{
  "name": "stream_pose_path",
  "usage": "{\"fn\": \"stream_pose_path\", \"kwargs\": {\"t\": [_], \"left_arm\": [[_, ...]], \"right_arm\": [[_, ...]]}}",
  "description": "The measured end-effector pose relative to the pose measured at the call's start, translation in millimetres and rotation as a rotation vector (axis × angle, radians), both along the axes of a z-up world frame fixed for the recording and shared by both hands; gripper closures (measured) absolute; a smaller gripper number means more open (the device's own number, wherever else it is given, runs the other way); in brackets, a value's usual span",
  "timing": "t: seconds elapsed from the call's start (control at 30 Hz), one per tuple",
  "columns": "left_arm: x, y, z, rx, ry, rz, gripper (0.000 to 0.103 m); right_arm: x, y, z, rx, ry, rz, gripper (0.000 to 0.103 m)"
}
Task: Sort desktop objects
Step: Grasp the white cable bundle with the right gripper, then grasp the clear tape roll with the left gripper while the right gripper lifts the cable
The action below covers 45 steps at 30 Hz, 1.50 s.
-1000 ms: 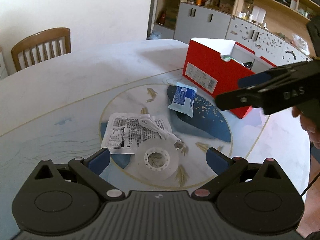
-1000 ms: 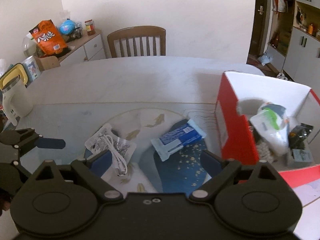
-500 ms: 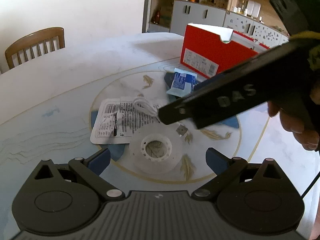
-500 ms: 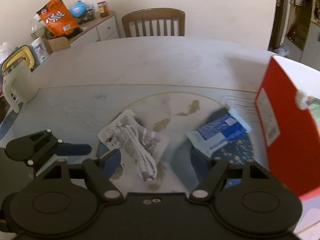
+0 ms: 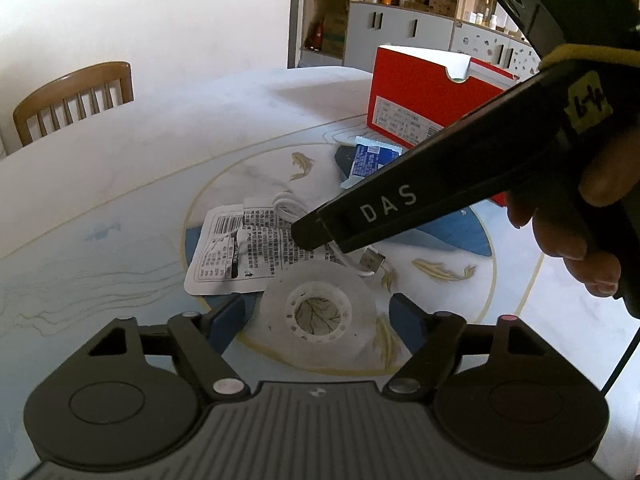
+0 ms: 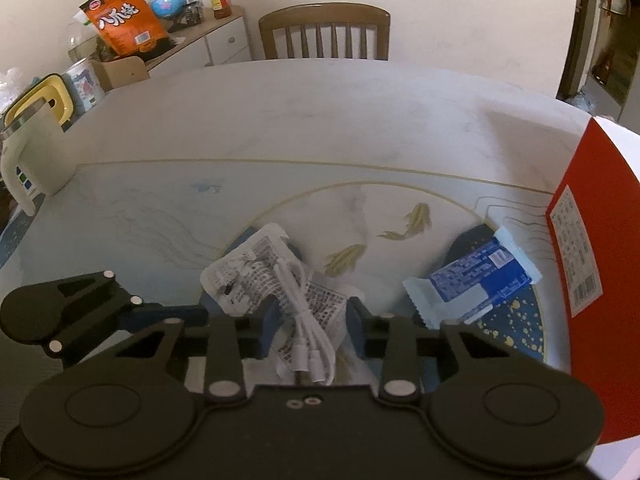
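A clear tape roll (image 5: 320, 316) lies flat on the table between the fingers of my left gripper (image 5: 318, 312). Its jaws are closing, and a thin gap still shows on each side. Just beyond it is a printed plastic bag (image 5: 224, 256) with a coiled white USB cable (image 6: 308, 320) on top. My right gripper (image 6: 312, 320) straddles the cable and bag with its jaws closing; the pads stand close beside them. Its black finger (image 5: 380, 212) crosses the left wrist view. A blue snack packet (image 6: 472, 280) lies beside the red box (image 6: 580, 240).
The red box (image 5: 416, 100) stands open at the right, with a person's hand (image 5: 580, 240) in front of it. A cream kettle (image 6: 32, 160) stands at the table's left edge. A wooden chair (image 6: 324, 32) is at the far side, with cabinets behind.
My right gripper swung left from the blue packet and came down over the cable bag, its jaws narrowing. My left gripper sank a little around the tape roll and its jaws narrowed too.
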<state>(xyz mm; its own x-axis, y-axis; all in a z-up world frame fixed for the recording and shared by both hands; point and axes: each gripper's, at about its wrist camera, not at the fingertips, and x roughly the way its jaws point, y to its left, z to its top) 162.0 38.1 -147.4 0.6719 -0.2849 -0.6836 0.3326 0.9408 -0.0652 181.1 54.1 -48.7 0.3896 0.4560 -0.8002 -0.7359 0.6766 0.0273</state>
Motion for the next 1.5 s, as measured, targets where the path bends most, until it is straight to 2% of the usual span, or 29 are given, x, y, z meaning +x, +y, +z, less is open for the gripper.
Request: {"fn": "stream_pose_path", "kwargs": {"t": [0.07,0.2,0.27,0.4,0.87,1.5], "left_arm": [[-1,-1,0,0.007,-0.005,-0.004,0.028],[-2,0,0,0.011,-0.011,-0.004,0.033],[-3,1,0,0.016,-0.017,0.002,0.044],[-2,-1,1,0.025,-0.015,0.003,0.044],[-7,-5,11,0.01,-0.01,-0.007,0.045],[-22,-15,56,-0.032,-0.025,-0.003,0.045]], "right_arm": [[1,0,0,0.003,0.005,0.006,0.071],[1,2,1,0.014,0.019,0.021,0.083],[1,2,1,0.018,0.024,0.027,0.087],[1,1,3,0.013,0.015,0.016,0.093],[-4,-14,13,0.026,0.001,-0.016,0.093],[-22,-60,42,0.062,-0.017,-0.052,0.094]]}}
